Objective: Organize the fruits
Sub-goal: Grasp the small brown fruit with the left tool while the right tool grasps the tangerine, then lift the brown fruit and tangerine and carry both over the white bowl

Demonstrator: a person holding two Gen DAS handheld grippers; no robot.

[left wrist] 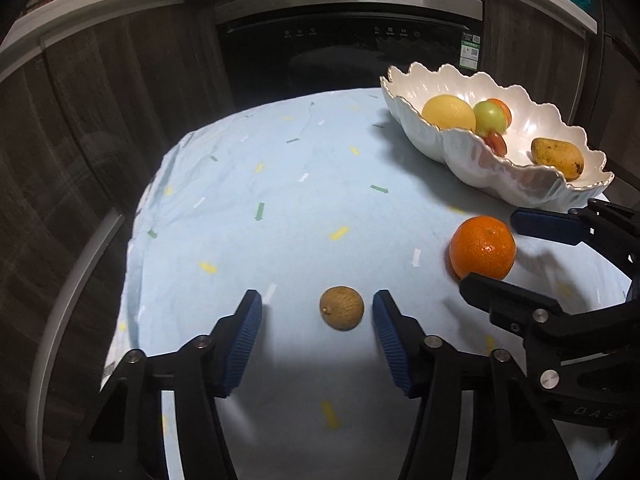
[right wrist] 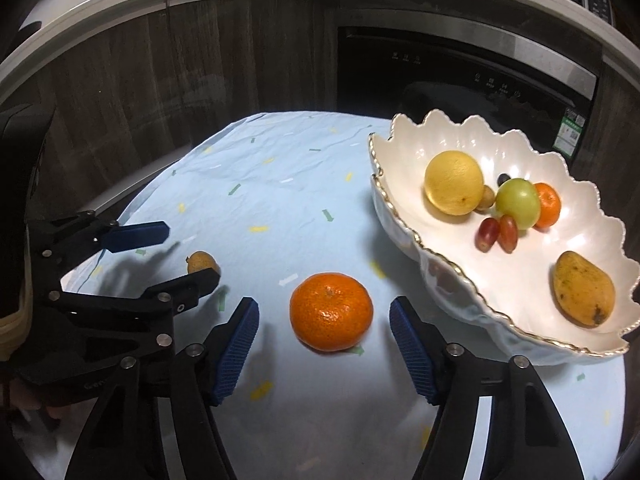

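Observation:
A small brown round fruit (left wrist: pixel 341 308) lies on the light blue cloth between the open fingers of my left gripper (left wrist: pixel 317 312), untouched; it also shows in the right wrist view (right wrist: pixel 202 263). An orange mandarin (right wrist: pixel 331 311) lies between the open fingers of my right gripper (right wrist: pixel 323 322), untouched; it also shows in the left wrist view (left wrist: pixel 482 247). A white scalloped bowl (right wrist: pixel 404 216) at the right holds a yellow citrus (right wrist: pixel 453 182), a green fruit (right wrist: pixel 517 203), a mango (right wrist: pixel 583 288), grapes and an orange. The bowl also shows in the left wrist view (left wrist: pixel 460 148).
The round table (left wrist: pixel 280 200) wears a light blue cloth with small coloured marks. Dark wood cabinets and a black oven (left wrist: pixel 344 40) stand behind it. The table edge curves close on the left. Each gripper shows in the other's view, side by side.

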